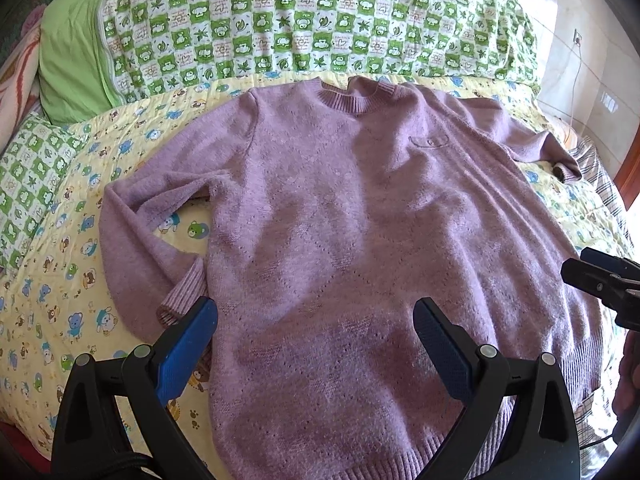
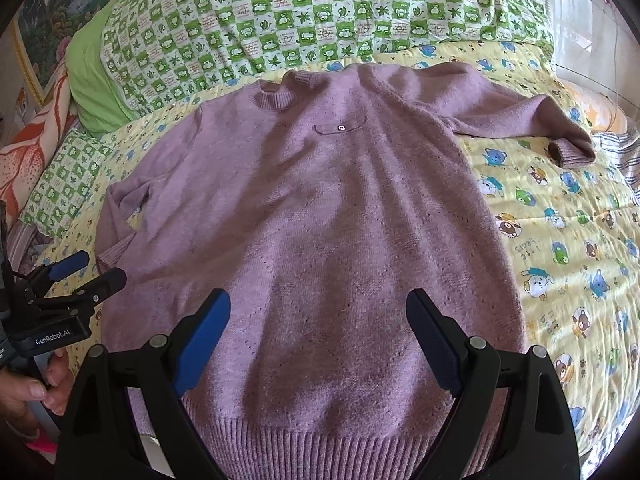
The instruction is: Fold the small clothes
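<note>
A lilac knitted sweater (image 1: 340,216) lies flat and face up on the bed, on a yellow quilt (image 1: 80,280) printed with small bears. Its long axis runs from the ribbed hem (image 2: 320,436), which is nearest to the cameras, up to the round collar (image 1: 352,98), which points away toward the green checked blanket (image 1: 280,20). A small chest pocket with a button (image 2: 341,127) shows on the front. One sleeve (image 1: 136,240) is bent beside the body with its cuff near the hem; the other sleeve (image 2: 532,116) stretches out sideways toward the far edge of the bed.

The left hand-held gripper (image 1: 316,332) hovers over the lower part of the sweater with its blue pads wide apart and nothing between them. The right hand-held gripper (image 2: 318,328) is also spread wide and holds nothing.

Behind the bed is a plain green pillow (image 1: 72,52), and a pale tiled wall (image 1: 580,40) with a socket and a cable.
</note>
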`<action>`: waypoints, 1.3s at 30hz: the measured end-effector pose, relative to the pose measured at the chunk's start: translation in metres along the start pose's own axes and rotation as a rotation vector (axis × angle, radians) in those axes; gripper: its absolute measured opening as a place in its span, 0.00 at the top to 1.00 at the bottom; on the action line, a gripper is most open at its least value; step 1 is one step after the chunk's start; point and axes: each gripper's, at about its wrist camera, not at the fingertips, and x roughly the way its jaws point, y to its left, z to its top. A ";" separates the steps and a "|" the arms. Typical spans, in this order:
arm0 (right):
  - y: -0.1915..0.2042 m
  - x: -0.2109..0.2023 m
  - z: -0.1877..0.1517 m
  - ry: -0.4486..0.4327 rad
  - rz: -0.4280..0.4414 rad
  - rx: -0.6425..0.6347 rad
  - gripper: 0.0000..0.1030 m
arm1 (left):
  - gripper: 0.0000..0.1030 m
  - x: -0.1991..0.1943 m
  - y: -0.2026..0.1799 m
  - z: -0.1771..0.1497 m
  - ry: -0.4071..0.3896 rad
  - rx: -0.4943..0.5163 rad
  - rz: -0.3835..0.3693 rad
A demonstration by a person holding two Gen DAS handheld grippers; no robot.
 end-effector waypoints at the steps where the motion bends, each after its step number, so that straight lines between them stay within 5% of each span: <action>1: -0.004 0.001 0.002 0.000 0.000 0.008 0.13 | 0.04 0.002 -0.001 0.002 0.002 0.001 0.003; 17: -0.104 0.020 0.040 0.004 -0.049 0.267 0.13 | 0.04 0.050 0.002 0.068 0.006 -0.005 0.022; 26: -0.216 0.036 0.075 -0.080 -0.057 0.599 0.13 | 0.04 0.087 0.014 0.119 -0.001 -0.025 0.062; 39: -0.360 0.088 0.112 -0.281 0.064 1.126 0.15 | 0.04 0.160 0.033 0.174 0.027 -0.084 0.101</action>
